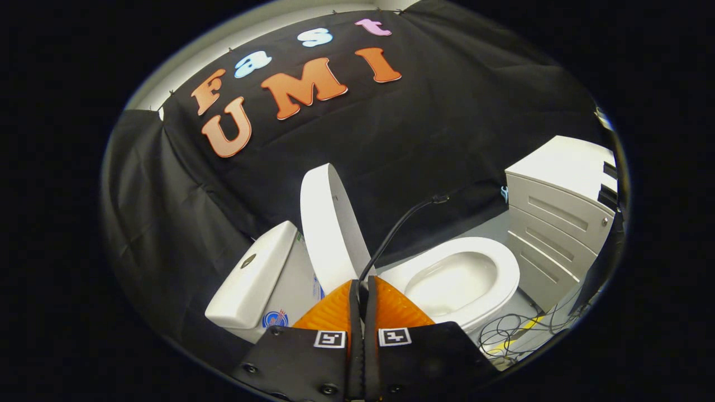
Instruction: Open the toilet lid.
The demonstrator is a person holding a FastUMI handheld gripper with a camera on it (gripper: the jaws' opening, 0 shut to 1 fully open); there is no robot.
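Observation:
A white toilet stands just ahead of the fingers, seen from above and tilted. Its lid (327,223) is raised upright, standing between the tank (254,276) and the bowl. The seat (463,279) lies down around the open bowl. My gripper (362,287) is shut, its two fingers pressed together with nothing between them, their tips close to the lower edge of the raised lid but not holding it. A thin black cable (399,229) runs from between the fingertips up past the lid.
A white drawer cabinet (558,223) stands beyond the bowl. Loose cables (514,332) and a yellow strip lie on the grey floor beside the bowl. Black cloth walls close the booth behind the toilet.

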